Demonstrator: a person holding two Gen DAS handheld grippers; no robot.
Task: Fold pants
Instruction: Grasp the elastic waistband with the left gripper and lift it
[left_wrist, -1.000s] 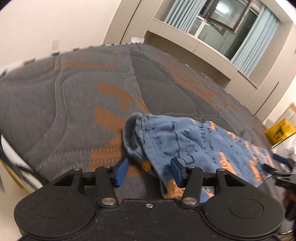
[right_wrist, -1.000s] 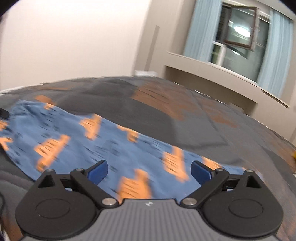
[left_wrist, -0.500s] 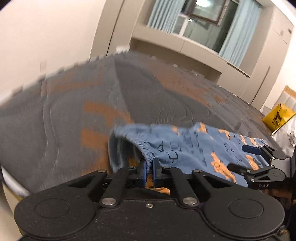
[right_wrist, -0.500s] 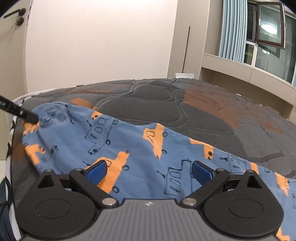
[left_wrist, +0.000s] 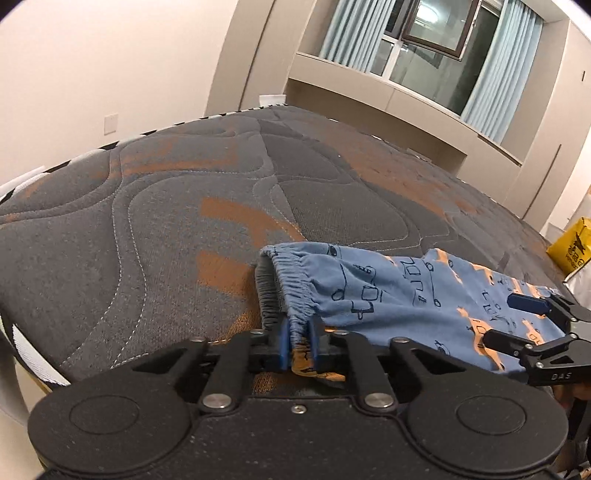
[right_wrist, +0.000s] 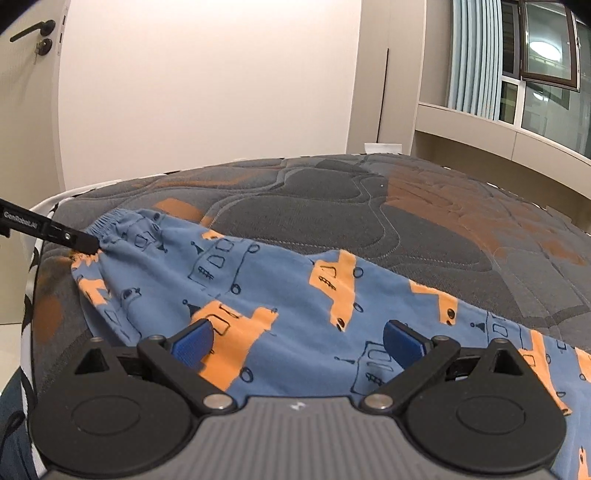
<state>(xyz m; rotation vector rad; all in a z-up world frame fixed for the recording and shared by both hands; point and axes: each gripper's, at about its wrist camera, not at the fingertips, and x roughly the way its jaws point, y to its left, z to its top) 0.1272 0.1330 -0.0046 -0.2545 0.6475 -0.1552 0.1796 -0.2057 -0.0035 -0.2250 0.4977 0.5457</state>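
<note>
The left gripper (left_wrist: 298, 341) is clamped on the elastic waistband of the pants (left_wrist: 399, 295). The right gripper (right_wrist: 297, 338) hovers over the legs, jaws apart, holding nothing. The pants lie lengthwise on the mattress (left_wrist: 147, 221); judging by this, no fold is made yet.
</note>
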